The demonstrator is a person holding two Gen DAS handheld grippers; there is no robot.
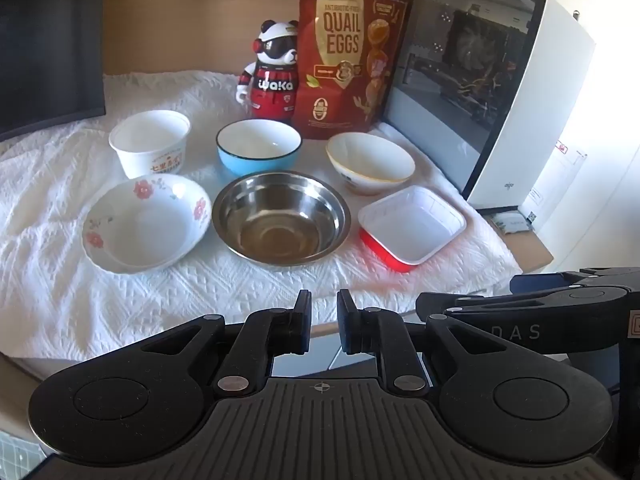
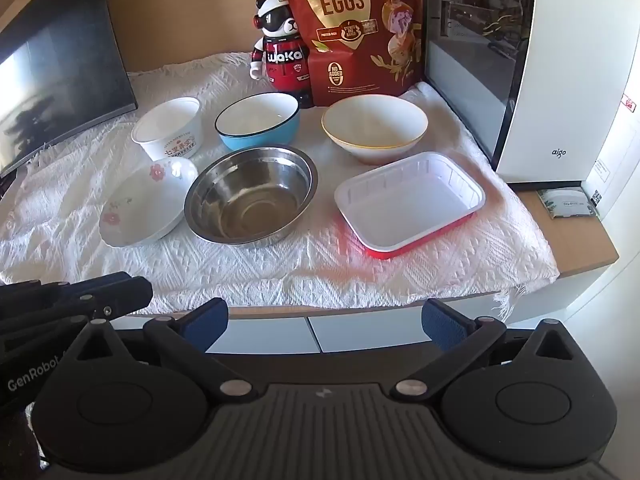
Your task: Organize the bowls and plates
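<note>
at the near edge of the surface the left gripper (image 1: 324,322) has its jaws nearly together on nothing, and the right gripper (image 2: 324,326) has its jaws wide apart, also empty. both tilt down toward six separate dishes on the white cloth (image 1: 60,280). no stacking is begun; probably the red tray (image 2: 408,208), nearest the right gripper, needs a rim grasp first.

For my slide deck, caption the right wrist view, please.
Open right gripper faces six empty dishes on a white cloth, steel bowl in the centre.
</note>
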